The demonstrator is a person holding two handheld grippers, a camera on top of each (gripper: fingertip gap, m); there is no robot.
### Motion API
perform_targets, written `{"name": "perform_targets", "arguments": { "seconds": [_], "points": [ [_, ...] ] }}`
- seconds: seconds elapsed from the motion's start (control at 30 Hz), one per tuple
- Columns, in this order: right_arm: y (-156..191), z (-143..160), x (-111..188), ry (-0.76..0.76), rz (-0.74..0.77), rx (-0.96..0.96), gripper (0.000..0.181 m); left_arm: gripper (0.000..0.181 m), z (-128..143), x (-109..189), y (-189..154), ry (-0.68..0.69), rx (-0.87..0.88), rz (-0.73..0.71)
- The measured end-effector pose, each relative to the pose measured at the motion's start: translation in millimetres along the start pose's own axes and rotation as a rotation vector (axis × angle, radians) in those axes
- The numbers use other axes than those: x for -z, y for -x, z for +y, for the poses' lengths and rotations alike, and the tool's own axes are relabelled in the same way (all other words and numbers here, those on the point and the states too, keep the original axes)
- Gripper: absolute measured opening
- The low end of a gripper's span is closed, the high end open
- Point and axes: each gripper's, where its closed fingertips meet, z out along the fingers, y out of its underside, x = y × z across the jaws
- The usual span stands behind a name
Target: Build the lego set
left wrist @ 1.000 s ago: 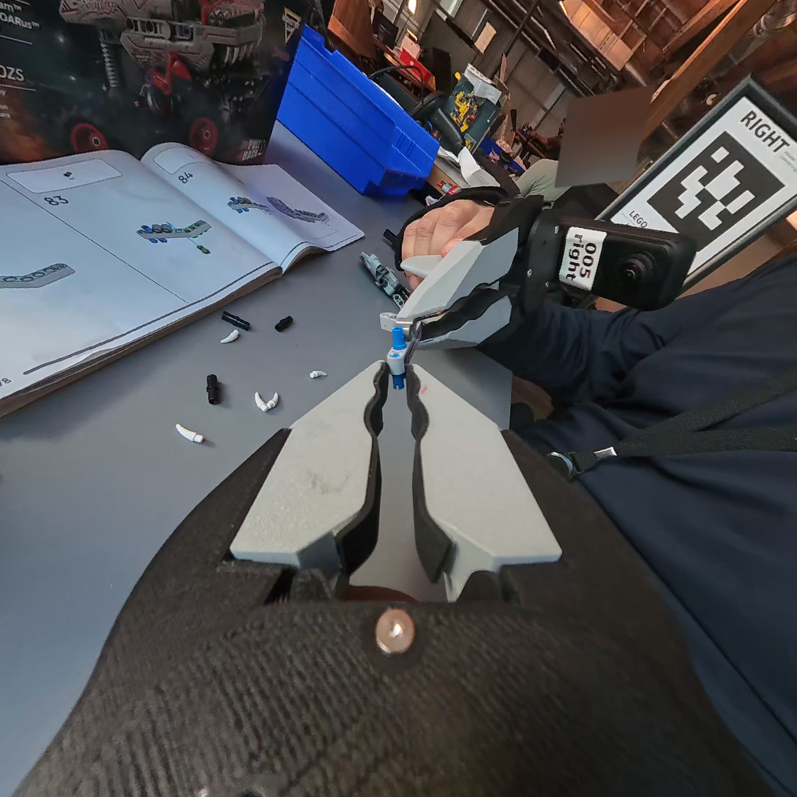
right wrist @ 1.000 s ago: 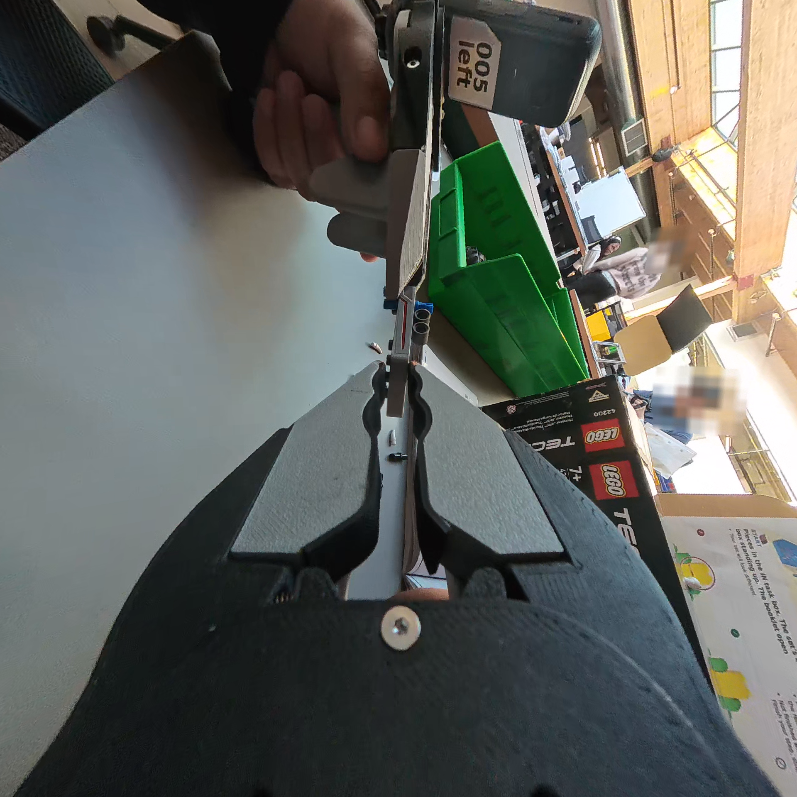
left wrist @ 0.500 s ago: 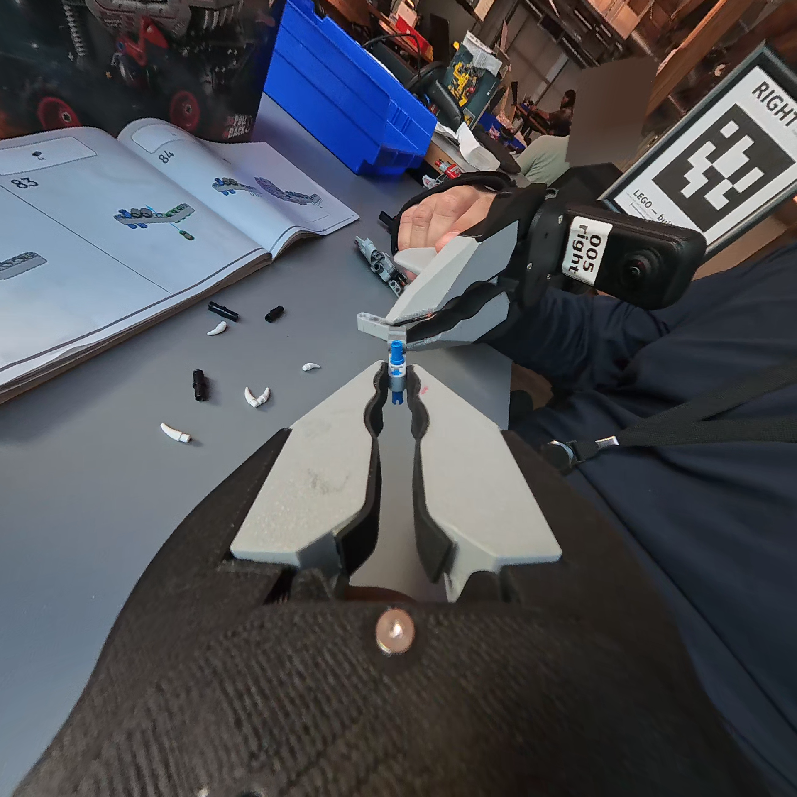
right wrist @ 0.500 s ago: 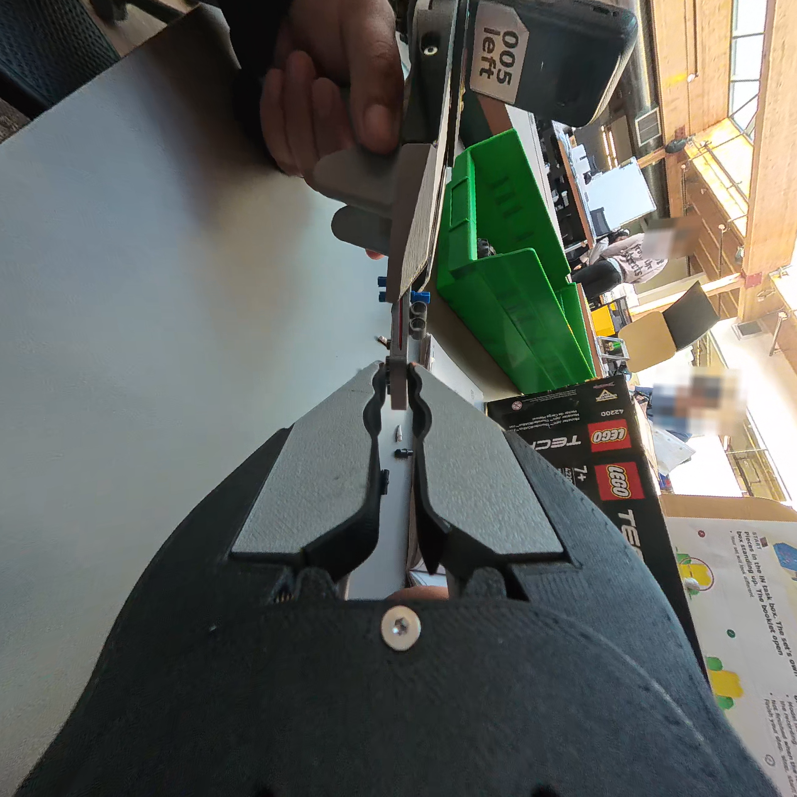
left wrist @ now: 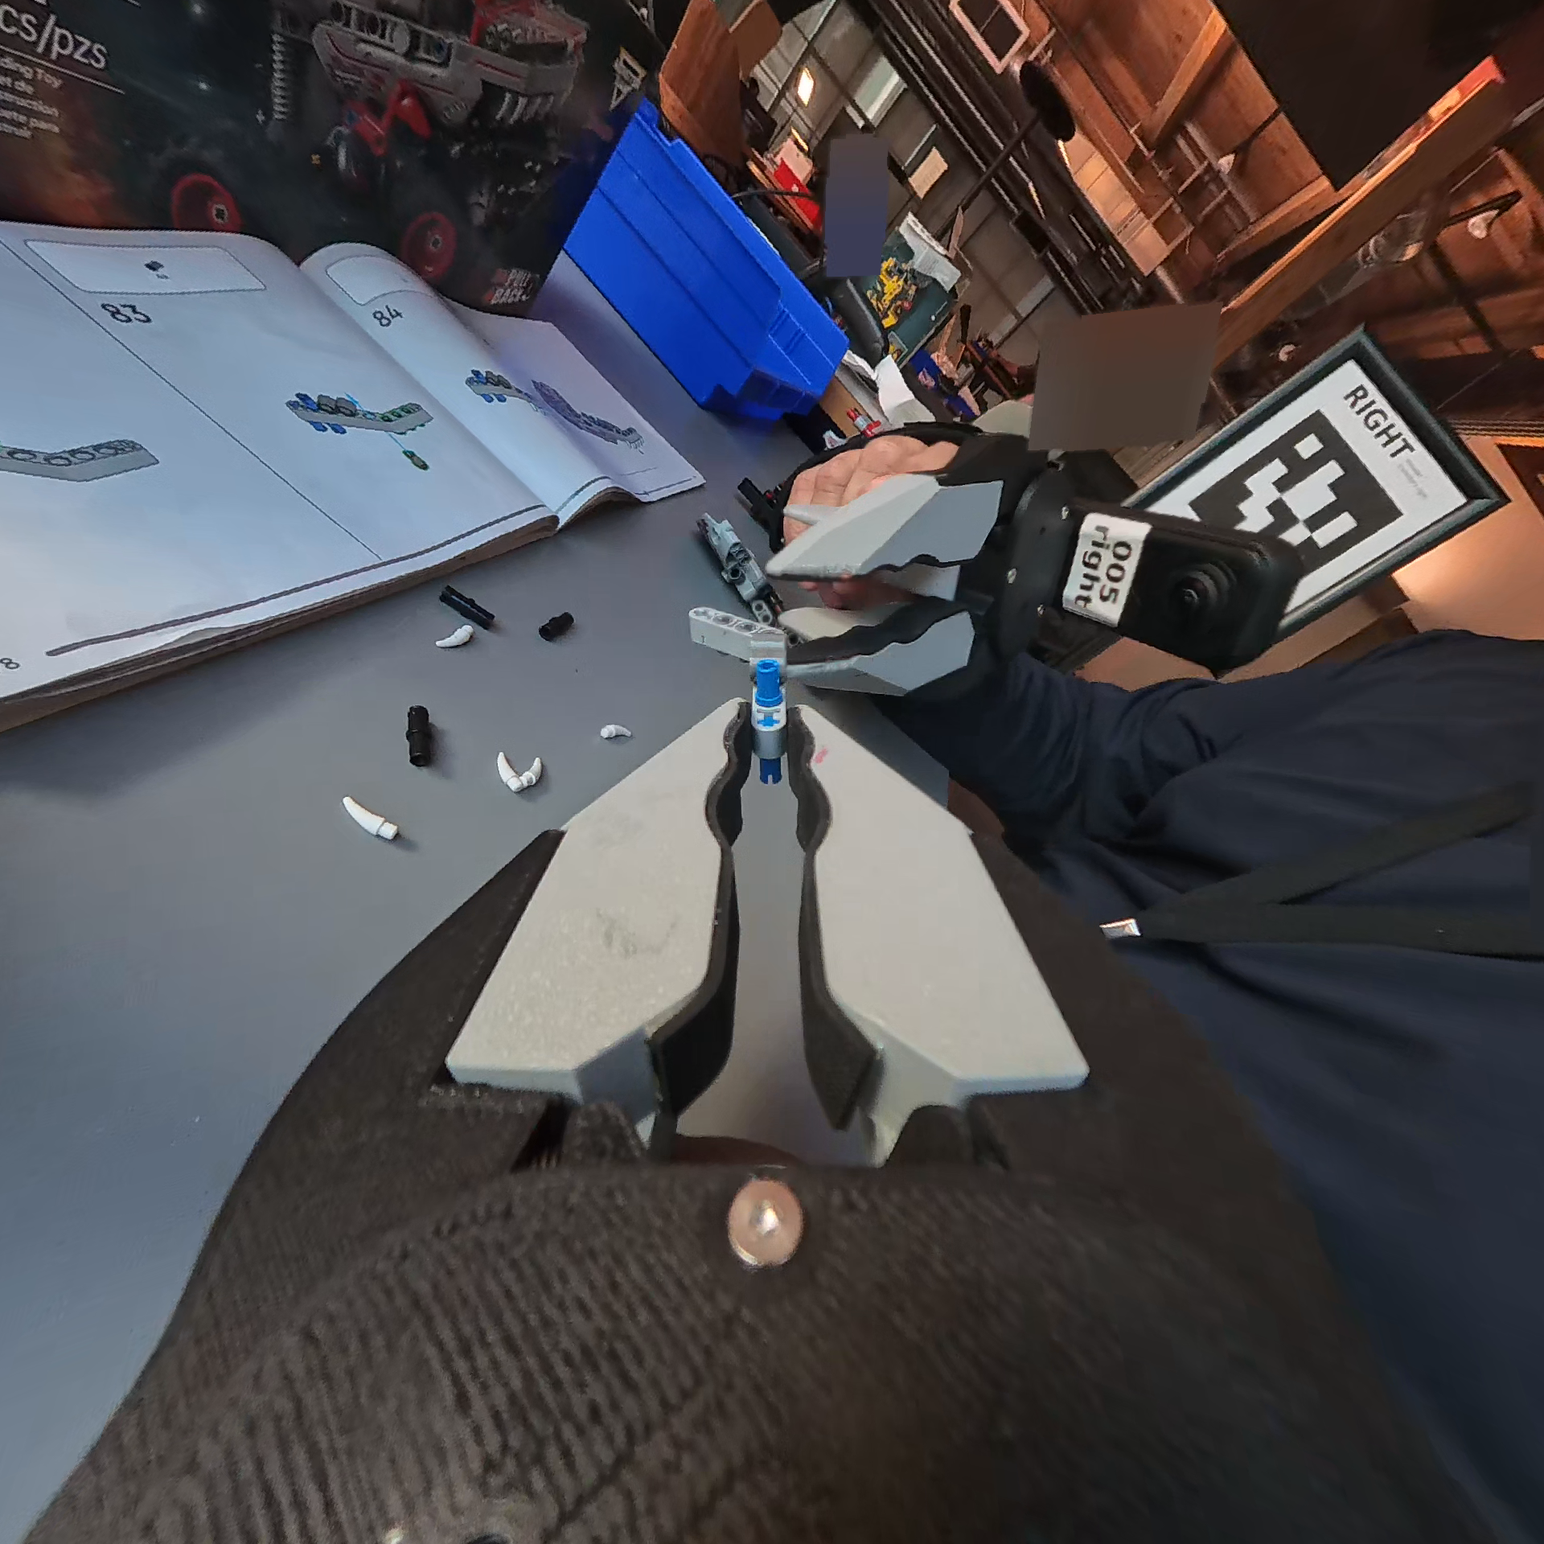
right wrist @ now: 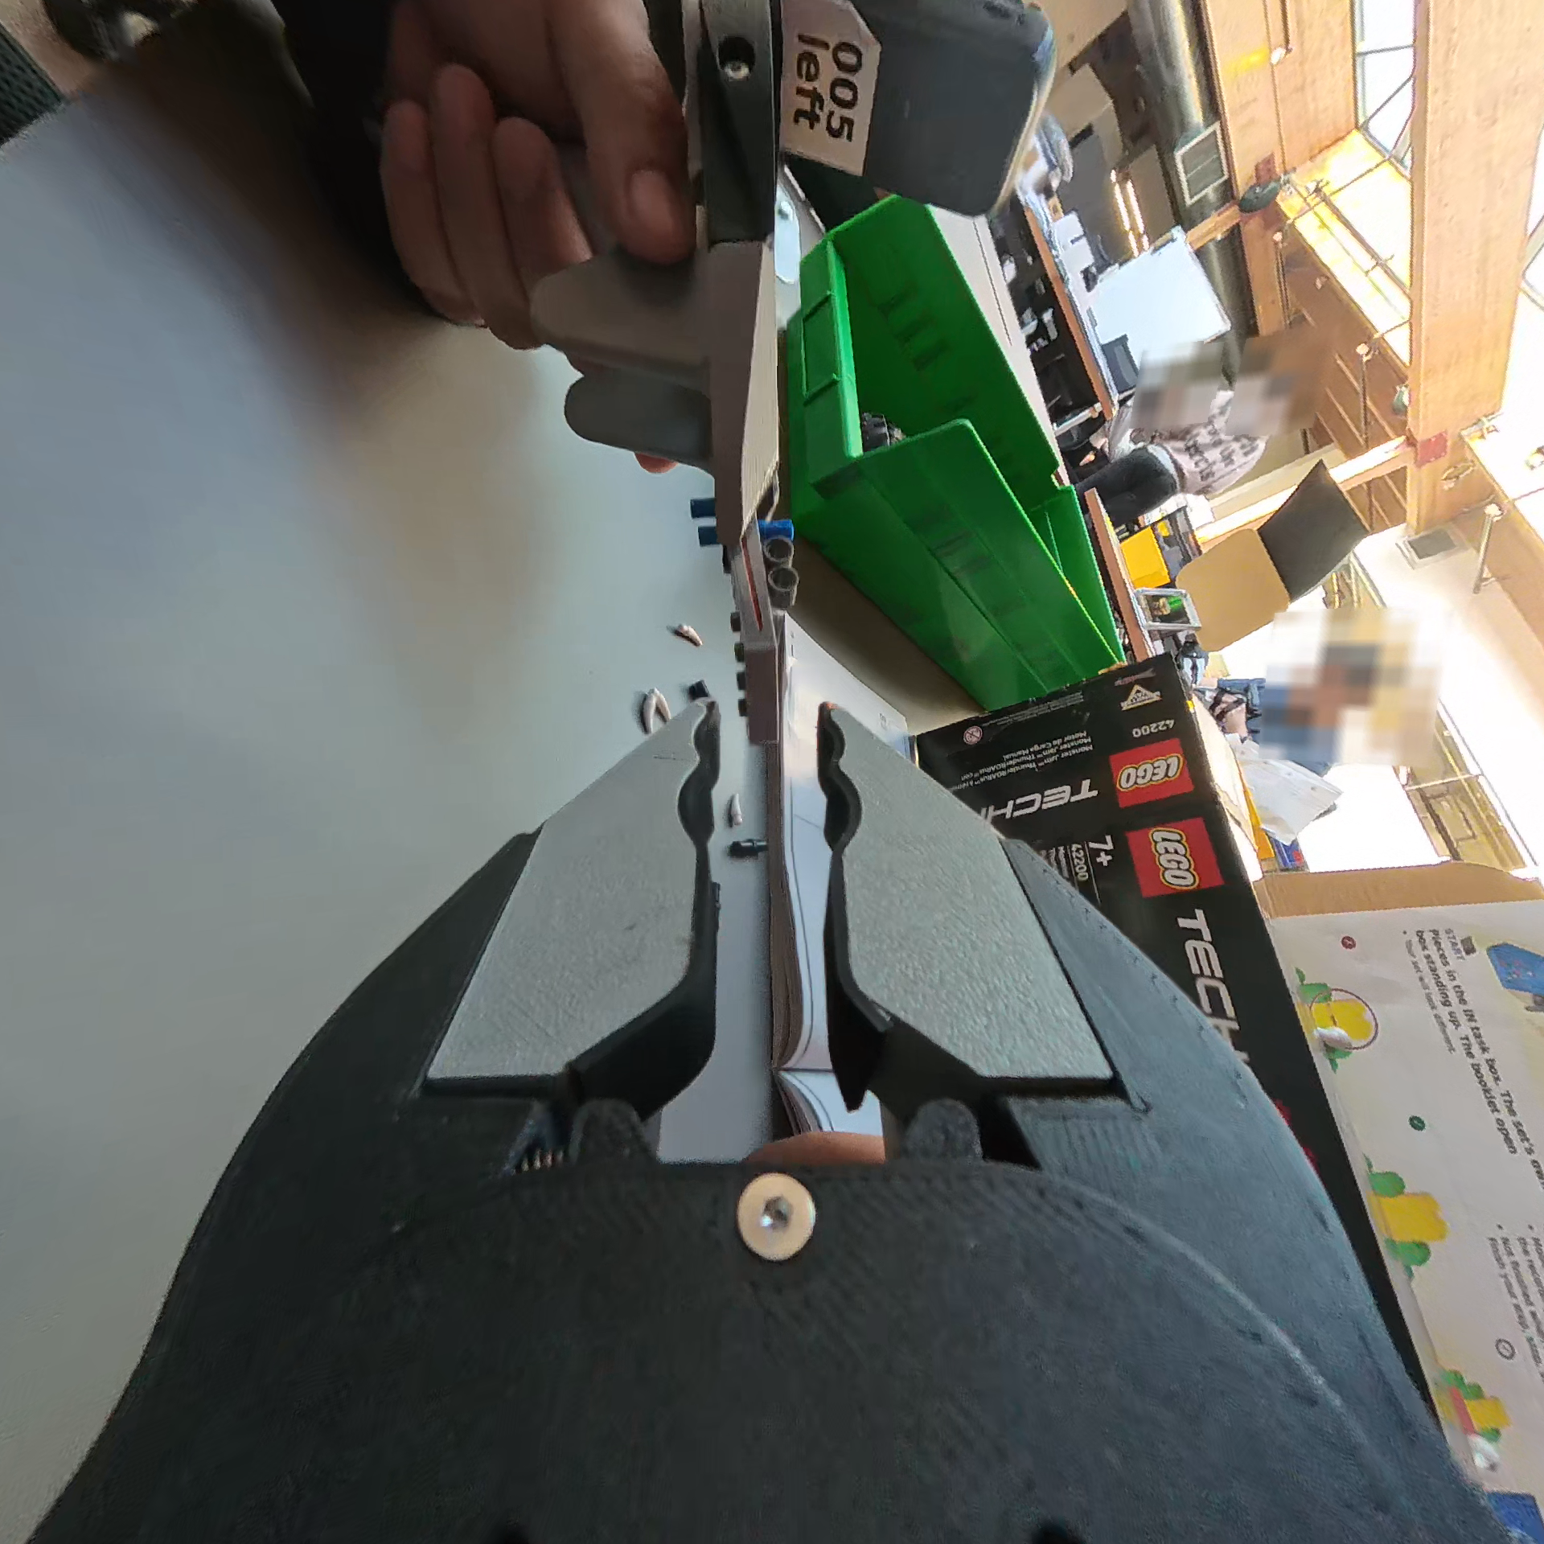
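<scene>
My left gripper [left wrist: 767,728] is shut on a small grey connector with a blue pin [left wrist: 767,693], held above the grey table [left wrist: 209,961]. A light grey beam [left wrist: 733,628] sits on top of the blue pin. My right gripper [right wrist: 764,720] is open; the beam [right wrist: 762,689] stands edge-on between its fingertips, and neither finger presses on it. In the left wrist view the right gripper [left wrist: 779,612] comes in from the right with its jaws apart around the beam's end. The left gripper's fingers [right wrist: 748,434] hang above in the right wrist view.
An open instruction booklet [left wrist: 251,434] lies at the left, in front of the set's box [left wrist: 334,109]. White tooth pieces [left wrist: 368,817] and black pins [left wrist: 418,735] lie scattered. A dark grey assembly [left wrist: 735,560] lies behind. Blue bin [left wrist: 702,276], green bins [right wrist: 919,468] and a framed sign [left wrist: 1303,476] stand around. Tip to tip, the grippers are about 4 centimeters apart.
My right gripper has opened and let go of the grey beam, which now rests on the blue pin in my left gripper. The left gripper stays shut.
</scene>
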Motion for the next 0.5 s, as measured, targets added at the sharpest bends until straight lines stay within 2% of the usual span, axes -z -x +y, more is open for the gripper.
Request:
{"name": "perform_targets", "arguments": {
  "seconds": [0.5],
  "points": [
    [-22, 22, 11, 0.069, 0.035, -0.102, 0.022, 0.005, -17, 14, -1, -0.119, 0.122, 0.106]
  ]
}}
